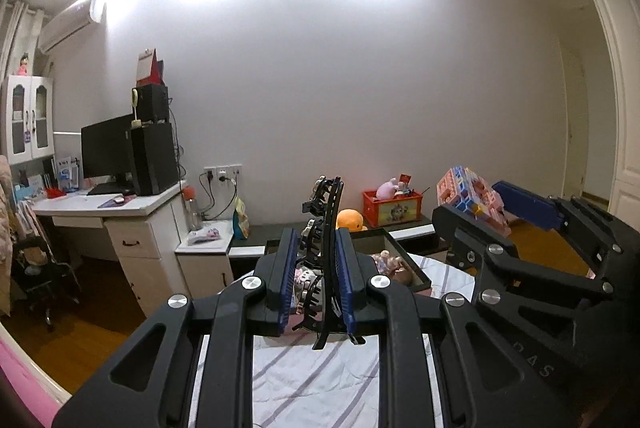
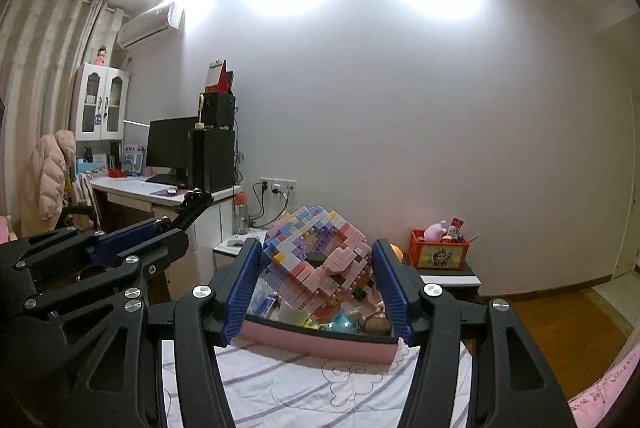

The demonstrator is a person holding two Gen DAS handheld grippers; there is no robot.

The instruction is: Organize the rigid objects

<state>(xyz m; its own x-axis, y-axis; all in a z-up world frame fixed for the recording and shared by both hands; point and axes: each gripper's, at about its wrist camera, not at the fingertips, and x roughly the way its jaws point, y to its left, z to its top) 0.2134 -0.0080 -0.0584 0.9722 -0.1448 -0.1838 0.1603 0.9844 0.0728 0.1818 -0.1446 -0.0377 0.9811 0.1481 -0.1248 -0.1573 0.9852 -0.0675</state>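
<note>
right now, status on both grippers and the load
Left gripper shut on black hair clip. Right gripper shut on pink block model, above toy box. Nothing blocking.

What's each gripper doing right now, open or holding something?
Left gripper: shut on the black hair clip.
Right gripper: shut on the pink block model, above the toy box.

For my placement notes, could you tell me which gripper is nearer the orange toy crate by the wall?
Right, probably. The right gripper holds the block model just left of the orange toy crate; the left gripper, holding the hair clip, sits farther left.
</note>
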